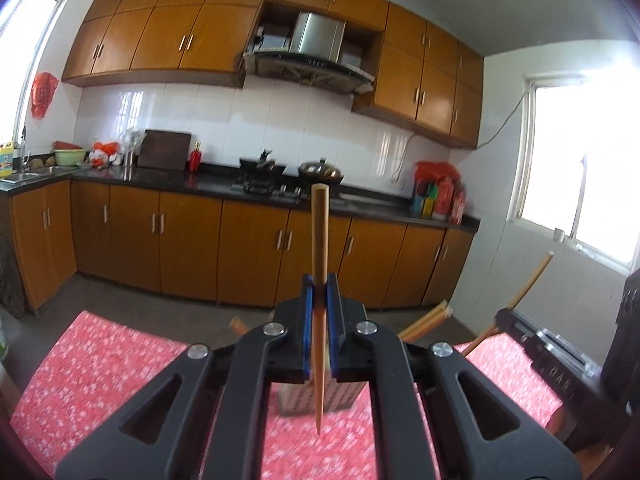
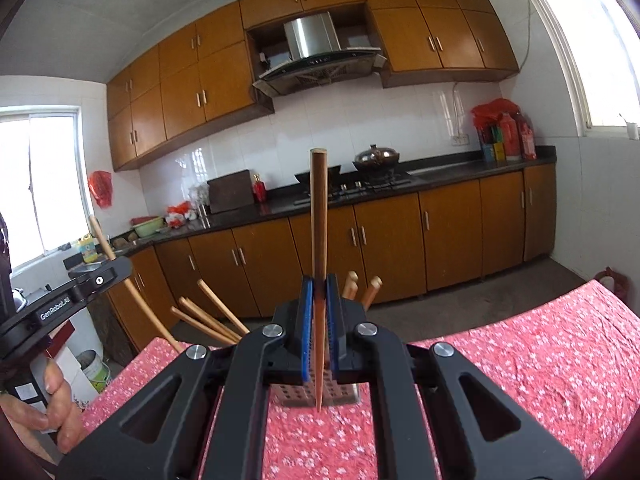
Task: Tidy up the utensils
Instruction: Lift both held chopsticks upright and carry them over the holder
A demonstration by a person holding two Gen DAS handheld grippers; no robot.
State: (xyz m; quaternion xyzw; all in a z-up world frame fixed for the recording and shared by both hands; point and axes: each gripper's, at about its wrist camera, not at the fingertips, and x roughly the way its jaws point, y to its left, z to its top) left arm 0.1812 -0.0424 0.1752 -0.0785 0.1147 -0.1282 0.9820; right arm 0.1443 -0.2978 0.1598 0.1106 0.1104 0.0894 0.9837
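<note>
My left gripper (image 1: pixel 319 292) is shut on a wooden chopstick (image 1: pixel 319 236) held upright, its pointed tip down above the red flowered tablecloth (image 1: pixel 100 364). My right gripper (image 2: pixel 319 292) is shut on another wooden chopstick (image 2: pixel 319 216), also upright with its tip down. A perforated metal utensil holder (image 2: pixel 344 394) stands on the cloth just behind the right gripper, mostly hidden by it. Several chopsticks (image 2: pixel 212 316) lean out of it. In the left wrist view the holder (image 1: pixel 344 398) sits behind the fingers, with chopsticks (image 1: pixel 426 320) sticking out. The left gripper also shows at the left of the right wrist view (image 2: pixel 60 300).
The table's far edge (image 2: pixel 500 328) drops to a grey floor. Beyond stand brown kitchen cabinets (image 1: pixel 192 240), a dark counter with a stove and wok (image 1: pixel 320 172), and a range hood. The right gripper body (image 1: pixel 552 344) sits at the table's right in the left wrist view.
</note>
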